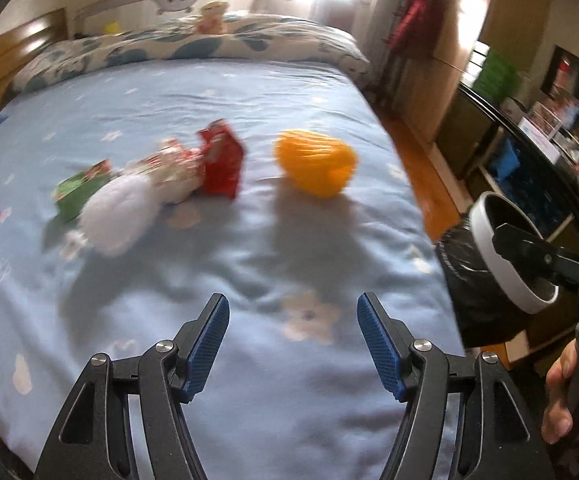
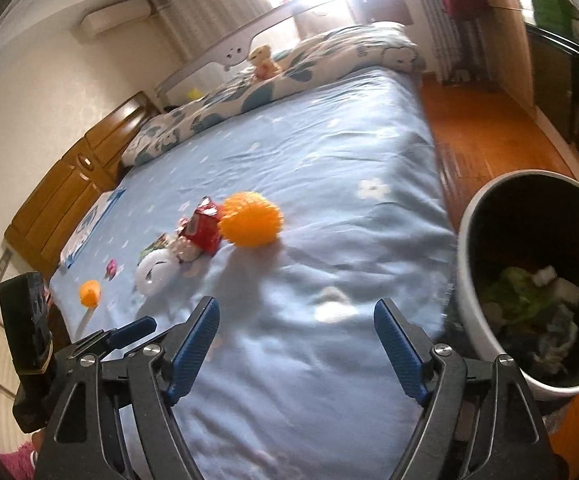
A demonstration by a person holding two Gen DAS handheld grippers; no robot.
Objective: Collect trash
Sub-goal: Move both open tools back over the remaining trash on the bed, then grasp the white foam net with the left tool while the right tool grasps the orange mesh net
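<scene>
Trash lies in a loose group on the blue bed sheet (image 1: 289, 240): a red wrapper (image 1: 221, 160), a crumpled white-and-red wrapper (image 1: 173, 168), a white wad (image 1: 117, 212), a green packet (image 1: 77, 188) and an orange spiky ball (image 1: 315, 162). The right wrist view shows the same ball (image 2: 251, 220), red wrapper (image 2: 203, 228) and white wad (image 2: 155, 272). My left gripper (image 1: 293, 316) is open and empty, above the sheet short of the trash. My right gripper (image 2: 297, 320) is open and empty beside the white-rimmed bin (image 2: 473, 312), which holds trash.
A small orange ball (image 2: 89, 292) and a pink scrap (image 2: 111, 268) lie further left on the bed. A patterned quilt (image 1: 209, 44) with a doll lies at the head. The bin with its black bag (image 1: 485, 248) stands on the wooden floor (image 2: 481, 136) right of the bed.
</scene>
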